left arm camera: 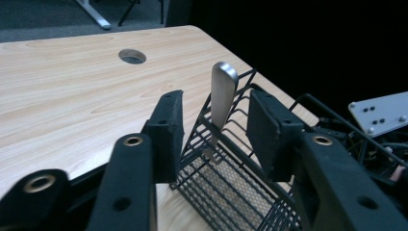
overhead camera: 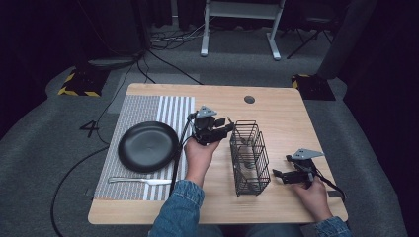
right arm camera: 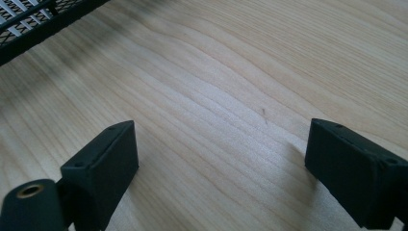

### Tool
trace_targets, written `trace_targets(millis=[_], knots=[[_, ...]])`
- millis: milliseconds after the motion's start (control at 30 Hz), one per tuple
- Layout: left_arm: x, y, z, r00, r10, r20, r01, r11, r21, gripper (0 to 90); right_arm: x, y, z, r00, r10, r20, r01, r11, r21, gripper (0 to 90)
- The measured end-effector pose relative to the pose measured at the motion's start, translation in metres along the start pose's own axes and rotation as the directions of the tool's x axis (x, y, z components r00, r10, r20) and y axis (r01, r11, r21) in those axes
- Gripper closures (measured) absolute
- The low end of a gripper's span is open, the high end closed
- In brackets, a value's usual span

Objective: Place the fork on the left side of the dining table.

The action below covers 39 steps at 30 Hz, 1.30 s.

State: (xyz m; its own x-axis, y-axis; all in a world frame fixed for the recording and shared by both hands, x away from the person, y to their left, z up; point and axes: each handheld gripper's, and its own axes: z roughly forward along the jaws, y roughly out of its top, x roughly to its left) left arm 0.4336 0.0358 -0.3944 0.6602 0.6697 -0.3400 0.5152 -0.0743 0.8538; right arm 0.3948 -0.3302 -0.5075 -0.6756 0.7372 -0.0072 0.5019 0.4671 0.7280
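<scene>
- Metal utensil handle (left arm camera: 223, 94): stands upright in the black wire caddy (overhead camera: 249, 158), at its far end, rounded tip rising above the rim. The working end sits low in the mesh and is hard to read; cannot tell spoon or fork.
- Caddy sits on the bare wood of the table (overhead camera: 276, 111), right of the striped placemat (overhead camera: 148, 111). On the mat: a black plate (overhead camera: 148, 146) and, in front of it, a knife (overhead camera: 140, 181).
- Left claw (left arm camera: 214, 132): roughly half open, one pad on each side of the handle, gaps showing on both sides. Not pressing; nothing held yet. In the high view it sits at the caddy's far left corner.
- Right claw (right arm camera: 219, 159): wide open, empty, low over bare table to the right of the caddy, well apart from it.
- Step in hand, as I judge it: taking the utensil out of the caddy, presumably to set it by the plate. The grasp is lined up but not made.
- Next move calls for: closing squarely on the flat handle just below the tip, then lifting straight up so the lower end clears the wires. Risk: a light caddy may tip or drag; the right claw is free to steady it.
</scene>
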Motion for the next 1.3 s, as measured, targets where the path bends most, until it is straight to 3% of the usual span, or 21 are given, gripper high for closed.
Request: trace_targets(millis=[100,467,600,867,1033,1300], knots=[[0.001,0.002,0.003,0.9999,-0.013,0.010,0.013,0.9999,0.001,64.1,0.000,0.000,0.000,1.0000,-0.002,0.000,0.002,1.000,0.000,11.7],[-0.004,0.008,0.008,0.9998,0.015,-0.015,-0.015,0.9994,0.030,79.1,0.000,0.000,0.000,1.0000,-0.004,-0.002,0.004,1.000,-0.002,12.1],[-0.004,0.009,0.007,0.9999,0.005,0.009,-0.005,0.9995,0.032,79.4,0.000,0.000,0.000,1.0000,-0.004,-0.002,0.004,1.000,-0.002,12.2],[-0.007,0.012,0.001,0.9996,0.029,0.006,-0.029,0.9995,0.012,86.0,0.000,0.000,0.000,1.0000,-0.003,-0.003,0.003,1.000,-0.002,12.3],[-0.014,0.018,-0.003,0.9974,0.071,-0.012,-0.071,0.9972,0.023,86.2,0.000,0.000,0.000,1.0000,-0.004,-0.003,0.004,1.000,-0.002,12.3],[-0.020,0.033,-0.016,0.9970,0.075,-0.022,-0.074,0.9968,0.032,86.1,0.000,0.000,0.000,1.0000,-0.004,-0.003,0.004,1.000,-0.002,12.3]])
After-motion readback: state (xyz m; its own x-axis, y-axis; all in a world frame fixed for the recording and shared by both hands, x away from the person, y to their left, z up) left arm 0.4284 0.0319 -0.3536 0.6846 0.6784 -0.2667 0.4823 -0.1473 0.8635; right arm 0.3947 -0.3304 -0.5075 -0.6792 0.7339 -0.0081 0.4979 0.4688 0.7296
